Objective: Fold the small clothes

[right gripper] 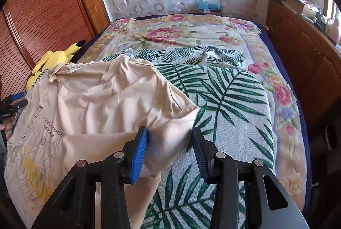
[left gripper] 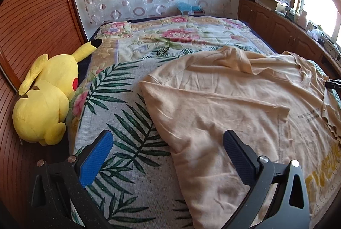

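Folding stage, mid-fold, by the look of it. Right gripper [right gripper: 168, 152]: blue pads stand apart; a bulge of the beige T-shirt [right gripper: 102, 105] sits between them, brushing the left pad [right gripper: 139, 156], while the right pad is clear of cloth. Nothing clamped. Left gripper [left gripper: 168, 156]: pads wide apart, hanging over the shirt's folded side edge, with the left pad [left gripper: 96, 158] over bare bedspread and the right pad over cloth. No grip there either.

T-shirt lies on the palm-leaf bedspread [right gripper: 230, 101], print side up, with both side portions apparently turned in over the body; collar end rumpled toward 12 o'clock.

Doing the step well, as I judge it: the sleeve corner under the right gripper looks puffed, not flat. Best to let it drop clear of the pads and settle before going on, then take both next grips at matching spots on the hem or the shoulders so the cross fold lands square. The bunched neck wants smoothing first.

View differences: the left wrist view shows the full yellow Pikachu plush [left gripper: 46, 96] at 9 o'clock and the bright window [left gripper: 319, 7] at 2 o'clock; it catches only a sliver of the other gripper at 3 o'clock. The right wrist view shows the bedspread's bare right half, the wooden cabinets [right gripper: 302, 41] at 2 o'clock and the left gripper's tips at 9 o'clock, with the plush mostly hidden behind the shirt.
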Demonstrator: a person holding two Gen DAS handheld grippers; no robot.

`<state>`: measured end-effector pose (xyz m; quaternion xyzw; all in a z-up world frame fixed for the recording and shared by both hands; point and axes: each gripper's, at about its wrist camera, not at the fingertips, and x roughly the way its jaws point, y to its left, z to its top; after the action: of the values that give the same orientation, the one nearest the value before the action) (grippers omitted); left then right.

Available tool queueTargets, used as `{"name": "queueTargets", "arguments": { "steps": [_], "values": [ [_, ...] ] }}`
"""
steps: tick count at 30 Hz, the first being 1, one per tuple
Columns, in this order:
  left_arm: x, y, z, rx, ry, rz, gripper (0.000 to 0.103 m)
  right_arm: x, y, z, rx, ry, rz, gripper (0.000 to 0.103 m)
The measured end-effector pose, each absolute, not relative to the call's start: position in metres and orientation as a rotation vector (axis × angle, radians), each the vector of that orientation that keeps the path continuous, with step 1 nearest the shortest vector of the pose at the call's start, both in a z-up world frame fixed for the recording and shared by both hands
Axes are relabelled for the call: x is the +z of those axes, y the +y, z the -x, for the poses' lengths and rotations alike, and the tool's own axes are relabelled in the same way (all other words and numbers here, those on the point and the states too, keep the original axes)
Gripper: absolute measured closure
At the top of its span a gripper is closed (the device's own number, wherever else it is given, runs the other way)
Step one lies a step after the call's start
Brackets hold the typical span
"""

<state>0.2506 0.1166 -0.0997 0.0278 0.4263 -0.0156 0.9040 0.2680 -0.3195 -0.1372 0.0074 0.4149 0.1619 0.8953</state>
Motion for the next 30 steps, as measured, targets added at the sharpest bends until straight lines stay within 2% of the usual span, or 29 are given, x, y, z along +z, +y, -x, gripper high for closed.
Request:
{"name": "queueTargets", "arguments": {
  "steps": [1, 2, 4, 13, 16, 30],
  "values": [
    [-0.102, 0.116, -0.253, -0.033, 0.896, -0.056, 0.0, -0.137, -0.318, -0.269, 0.355, 0.86, -0.009, 0.082],
    [-0.104, 0.117, -0.255, -0.04, 0.909, -0.05, 0.0, -0.14, -0.32, -0.274, 0.374, 0.863, -0.007, 0.092],
    [-0.104, 0.117, -0.256, -0.044, 0.918, -0.044, 0.0, -0.139, -0.324, -0.276, 0.383, 0.857, 0.01, 0.096],
    [-0.106, 0.122, -0.257, -0.068, 0.932, -0.01, 0.0, -0.139, -0.344, -0.284, 0.331, 0.838, 0.02, 0.096],
    [-0.106, 0.122, -0.257, -0.067, 0.932, -0.012, 0.0, -0.136, -0.346, -0.281, 0.322, 0.817, -0.005, 0.088],
    [-0.106, 0.126, -0.259, -0.071, 0.93, 0.001, 0.0, -0.134, -0.339, -0.276, 0.29, 0.809, 0.008, 0.088]
  ]
}}
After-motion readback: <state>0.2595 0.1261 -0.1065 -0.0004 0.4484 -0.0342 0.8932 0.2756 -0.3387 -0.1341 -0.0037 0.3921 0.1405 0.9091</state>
